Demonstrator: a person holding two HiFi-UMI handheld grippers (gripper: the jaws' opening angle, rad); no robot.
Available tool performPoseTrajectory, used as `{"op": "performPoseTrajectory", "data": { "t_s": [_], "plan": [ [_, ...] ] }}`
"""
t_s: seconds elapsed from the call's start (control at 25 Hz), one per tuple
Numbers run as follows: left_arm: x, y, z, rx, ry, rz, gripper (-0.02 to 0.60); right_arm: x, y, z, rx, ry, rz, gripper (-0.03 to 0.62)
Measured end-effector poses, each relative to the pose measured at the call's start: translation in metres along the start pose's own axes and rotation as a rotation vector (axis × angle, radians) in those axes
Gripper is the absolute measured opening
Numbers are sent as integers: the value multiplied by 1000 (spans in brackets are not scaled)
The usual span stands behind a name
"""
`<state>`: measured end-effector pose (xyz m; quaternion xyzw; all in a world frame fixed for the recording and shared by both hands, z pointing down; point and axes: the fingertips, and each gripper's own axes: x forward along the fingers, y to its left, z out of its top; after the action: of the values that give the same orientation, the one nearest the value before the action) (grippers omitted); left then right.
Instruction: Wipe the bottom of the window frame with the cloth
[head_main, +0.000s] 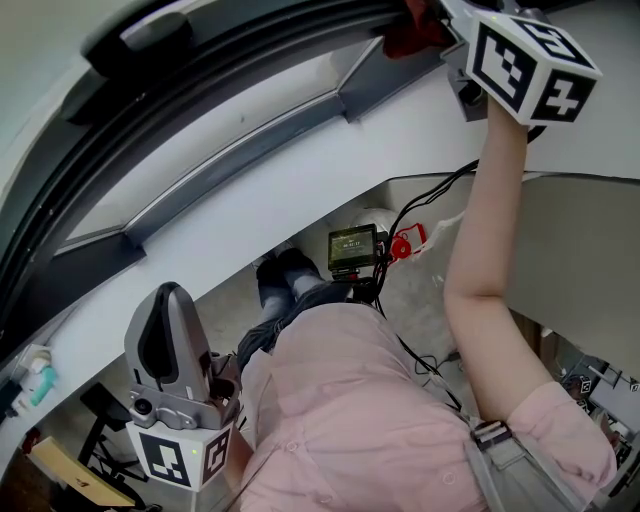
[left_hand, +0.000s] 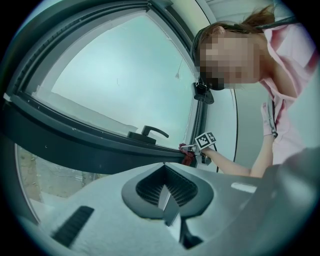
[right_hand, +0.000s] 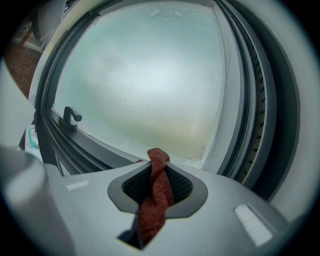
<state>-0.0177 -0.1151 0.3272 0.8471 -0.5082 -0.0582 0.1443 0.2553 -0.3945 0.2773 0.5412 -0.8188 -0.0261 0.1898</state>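
Cloth (right_hand: 159, 172), a red-brown woven strip twisted into a rope, is being pinched between the jaws of the right gripper (right_hand: 156, 187), which are closing tightly on it. One end is poking out beyond the jaw tips, and the other is trailing back through the gap behind them. In the right gripper view, the free end is pointing at the bottom of the window frame (right_hand: 95, 145), close to its right corner, below the frosted glass (right_hand: 145, 75). From that view alone I cannot tell whether the cloth is touching the frame. In the left gripper view, the cloth is showing as a small red bundle lying against the dark lower rail at the far right. It is to the right of the black window handle (left_hand: 147, 133). In the head view, the right gripper is reaching far and to the right at the end of an outstretched arm (head_main: 490, 220).

The left gripper (left_hand: 165, 194) is hanging low and near on the left, beside the person's pink shirt (head_main: 350, 420) and well apart from the window. Its jaws are resting together with nothing between them.
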Motion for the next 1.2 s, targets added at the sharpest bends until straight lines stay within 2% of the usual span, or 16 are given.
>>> {"op": "performPoseTrajectory", "data": {
  "t_s": [1.2],
  "plan": [
    [-3,-1,5,3,-29,21,0,2,-23,-8,37,11,-29,66]
  ]
}}
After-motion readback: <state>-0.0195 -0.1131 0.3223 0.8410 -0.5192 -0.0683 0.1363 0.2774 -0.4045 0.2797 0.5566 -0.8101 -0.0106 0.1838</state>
